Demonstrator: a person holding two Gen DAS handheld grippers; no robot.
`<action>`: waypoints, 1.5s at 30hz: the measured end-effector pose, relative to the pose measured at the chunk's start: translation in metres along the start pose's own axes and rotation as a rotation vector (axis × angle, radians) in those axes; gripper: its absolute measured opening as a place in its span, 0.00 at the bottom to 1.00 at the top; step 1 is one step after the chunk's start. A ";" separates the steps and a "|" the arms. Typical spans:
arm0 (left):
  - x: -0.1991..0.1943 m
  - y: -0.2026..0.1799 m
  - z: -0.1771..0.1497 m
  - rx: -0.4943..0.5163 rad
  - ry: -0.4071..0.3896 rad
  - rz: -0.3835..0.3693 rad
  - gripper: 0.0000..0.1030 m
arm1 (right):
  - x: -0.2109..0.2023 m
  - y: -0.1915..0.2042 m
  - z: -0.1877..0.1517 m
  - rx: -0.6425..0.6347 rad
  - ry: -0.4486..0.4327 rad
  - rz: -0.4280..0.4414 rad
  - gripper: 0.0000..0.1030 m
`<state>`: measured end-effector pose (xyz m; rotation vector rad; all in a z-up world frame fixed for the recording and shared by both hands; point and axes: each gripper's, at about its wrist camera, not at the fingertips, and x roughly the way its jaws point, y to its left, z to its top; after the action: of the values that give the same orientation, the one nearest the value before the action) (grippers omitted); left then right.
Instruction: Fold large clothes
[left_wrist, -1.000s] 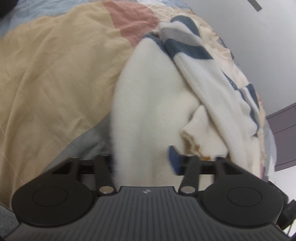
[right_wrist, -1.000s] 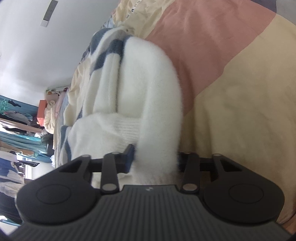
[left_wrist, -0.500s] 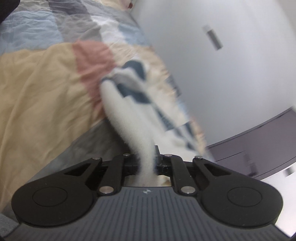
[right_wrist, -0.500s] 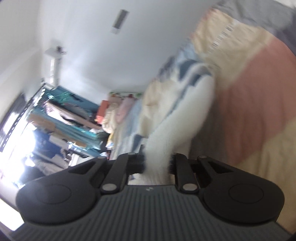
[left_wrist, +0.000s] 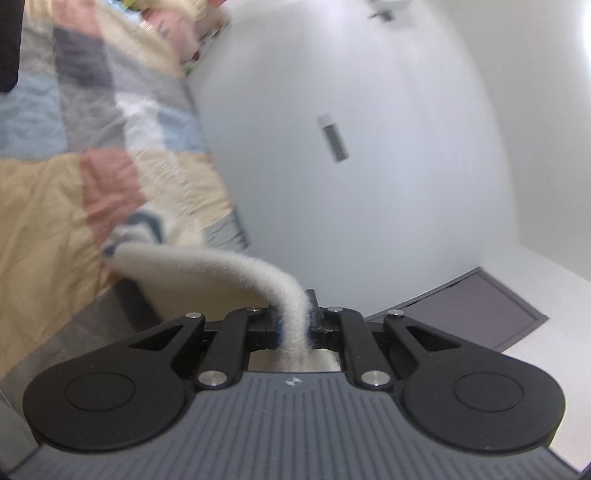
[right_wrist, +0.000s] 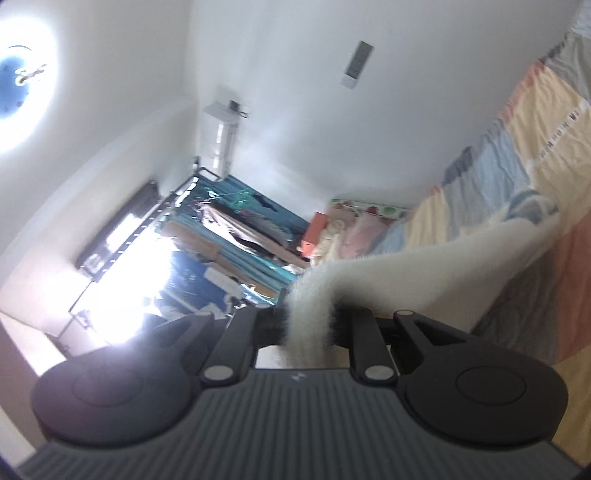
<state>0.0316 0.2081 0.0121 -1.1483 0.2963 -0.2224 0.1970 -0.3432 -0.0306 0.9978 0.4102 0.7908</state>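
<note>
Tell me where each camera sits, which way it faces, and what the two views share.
Left wrist: on the left claw, facing forward over the patchwork bedspread toward a white wall; only the claw shows, shut on the fluffy white sweater.
Right wrist: on the right claw, facing along the bed toward a clothes rack and bright window; only the claw shows, shut on the sweater.
Shared: sweater, bedspread, wall.

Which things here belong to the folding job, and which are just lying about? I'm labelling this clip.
Part of the job:
white fuzzy sweater
left gripper, shut on it
right gripper, shut on it
patchwork bedspread it trails onto

Just lying about:
clothes rack
pile of bedding at the bed's far end
wall switch plate
</note>
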 end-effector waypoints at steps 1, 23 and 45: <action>-0.009 -0.007 -0.003 0.009 -0.018 -0.005 0.11 | -0.006 0.006 0.000 -0.005 -0.005 0.012 0.15; 0.072 0.015 0.017 0.200 -0.042 0.193 0.11 | 0.025 -0.033 0.017 -0.055 -0.085 -0.284 0.16; 0.306 0.176 0.066 0.225 0.098 0.457 0.12 | 0.174 -0.229 0.047 0.080 -0.031 -0.629 0.17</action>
<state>0.3458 0.2354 -0.1601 -0.8228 0.5949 0.0907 0.4331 -0.3095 -0.1979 0.8808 0.6888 0.1926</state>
